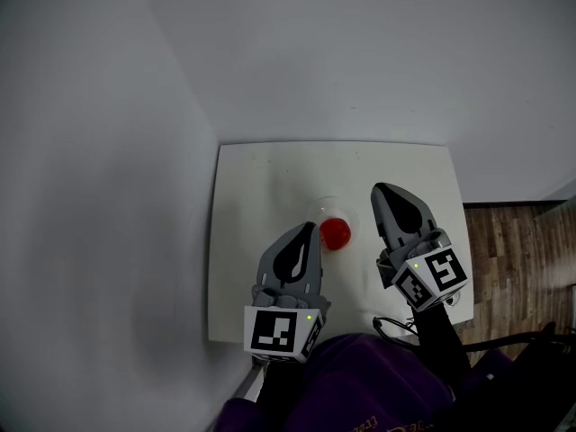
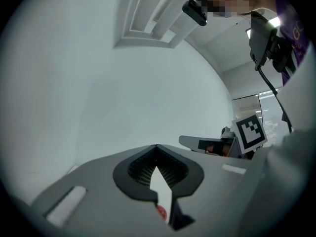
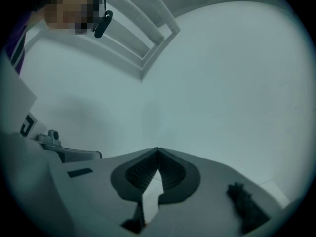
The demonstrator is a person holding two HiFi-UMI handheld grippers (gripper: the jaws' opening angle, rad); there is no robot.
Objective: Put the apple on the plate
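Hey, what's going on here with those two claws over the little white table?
A person holds a claw in each hand above a white table. The red apple appears to sit already on the pale plate near the table's middle. The left claw and the right claw are both shut and empty, one on each side of the apple and touching neither it nor the plate. The job looks done.

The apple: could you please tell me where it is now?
In the head view, the apple sits on the clear plate, between the left tongs and the right tongs.
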